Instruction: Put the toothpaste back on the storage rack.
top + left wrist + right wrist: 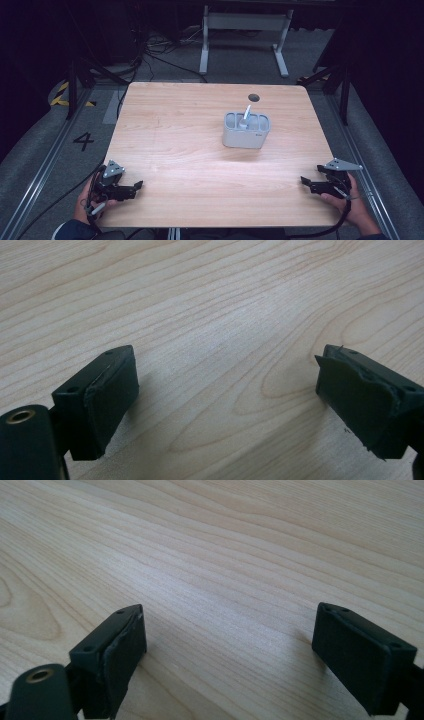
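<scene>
The person's left hand (92, 202) came in from the bottom left corner of the high view, wrapped around the left gripper (136, 186), which lay low over the near left corner of the wooden table (175, 135) with its jaws pointing right, toward the middle. The grey three-cornered plate (113, 169) sat tilted on top of it. In the left gripper view the left gripper (225, 390) had its two black jaws spread wide apart, with bare wood grain between them and nothing held.

The right hand (350, 200) mirrored it at the near right corner, gripping the right gripper (305, 182) with the jaws pointing left, inward across the table. Its cable (335, 227) curved down past the table edge. The right gripper view showed the right gripper (227, 640) released as well — jaws far apart, only tabletop between them.

A grey caddy (246, 131) with several compartments stood right of centre on the far half of the table, well apart from both grippers. A pale utensil handle (246, 114) leaned out of it, tilted to the right; what kind of utensil it was, and which compartment it stood in, could not be made out. A small dark round hole (254, 97) lay in the tabletop just beyond the caddy.

Both forearms were cut off by the bottom edge — little more than the hands and a bit of dark sleeve (75, 231) appeared. The floor around the table was dim, with a "4" marking (83, 141) at left and tangled cables (150, 47) beyond.
</scene>
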Action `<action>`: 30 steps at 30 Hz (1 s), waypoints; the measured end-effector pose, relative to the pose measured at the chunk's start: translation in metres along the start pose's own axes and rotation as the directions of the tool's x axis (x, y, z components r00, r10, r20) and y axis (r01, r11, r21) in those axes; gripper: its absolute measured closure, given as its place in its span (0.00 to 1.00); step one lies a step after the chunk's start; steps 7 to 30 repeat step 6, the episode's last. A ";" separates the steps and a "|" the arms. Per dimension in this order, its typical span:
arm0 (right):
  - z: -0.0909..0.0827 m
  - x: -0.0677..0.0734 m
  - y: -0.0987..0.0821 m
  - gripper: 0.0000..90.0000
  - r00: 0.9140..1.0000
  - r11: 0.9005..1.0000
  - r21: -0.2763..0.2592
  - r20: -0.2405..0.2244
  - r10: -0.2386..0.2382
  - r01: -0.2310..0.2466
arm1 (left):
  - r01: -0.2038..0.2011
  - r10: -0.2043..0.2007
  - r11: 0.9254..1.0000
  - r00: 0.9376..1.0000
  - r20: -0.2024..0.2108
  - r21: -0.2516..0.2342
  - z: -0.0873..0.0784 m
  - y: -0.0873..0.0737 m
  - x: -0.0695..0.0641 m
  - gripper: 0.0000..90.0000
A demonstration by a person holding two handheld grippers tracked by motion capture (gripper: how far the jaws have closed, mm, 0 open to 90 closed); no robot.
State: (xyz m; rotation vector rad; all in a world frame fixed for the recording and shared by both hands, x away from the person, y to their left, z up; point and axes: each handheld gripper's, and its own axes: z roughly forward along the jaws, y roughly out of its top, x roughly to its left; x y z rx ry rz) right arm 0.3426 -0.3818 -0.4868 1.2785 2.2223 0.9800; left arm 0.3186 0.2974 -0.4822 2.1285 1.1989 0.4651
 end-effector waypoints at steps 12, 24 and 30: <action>0.000 0.000 0.000 0.16 1.000 1.000 0.000 0.003 0.001 -0.001 | -0.001 0.001 1.000 1.000 0.000 -0.002 0.000 0.000 0.000 0.11; 0.000 0.000 0.000 0.16 1.000 1.000 0.000 0.003 0.001 -0.001 | -0.001 0.001 1.000 1.000 0.000 -0.002 0.000 0.000 0.000 0.11; 0.000 0.000 0.000 0.16 1.000 1.000 0.000 0.003 0.001 -0.001 | -0.001 0.001 1.000 1.000 0.000 -0.002 0.000 0.000 0.000 0.11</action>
